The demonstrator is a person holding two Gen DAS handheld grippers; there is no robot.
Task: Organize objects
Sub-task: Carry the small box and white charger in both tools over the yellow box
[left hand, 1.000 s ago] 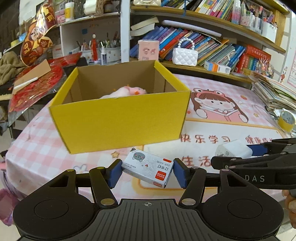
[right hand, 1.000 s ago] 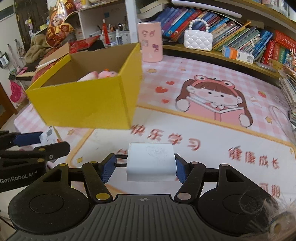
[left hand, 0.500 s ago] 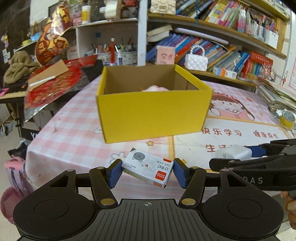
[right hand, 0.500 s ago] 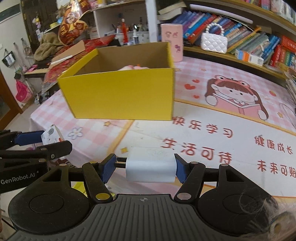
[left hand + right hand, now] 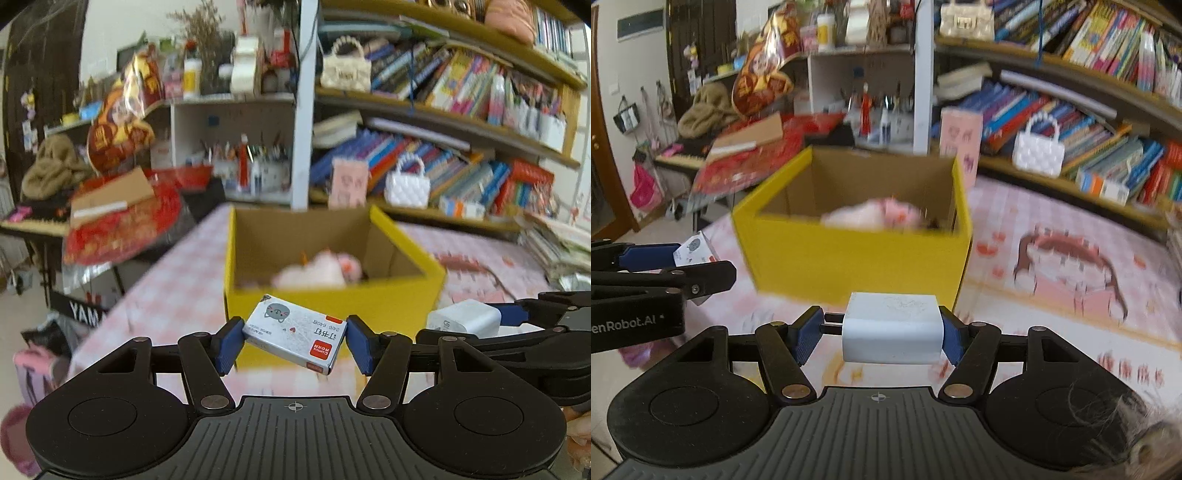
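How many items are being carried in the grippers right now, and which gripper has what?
2. The staples box is clamped in the left gripper; the white charger is clamped in the right gripper. Both are held short of the yellow box.

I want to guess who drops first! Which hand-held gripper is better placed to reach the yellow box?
Probably the left hand-held gripper: its staple box looks nearer the yellow box rim than the right's charger.

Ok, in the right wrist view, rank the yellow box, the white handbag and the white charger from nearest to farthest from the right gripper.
1. White charger, clamped in the right gripper.
2. Yellow box, just beyond, centre.
3. White handbag, on the far shelf, right.
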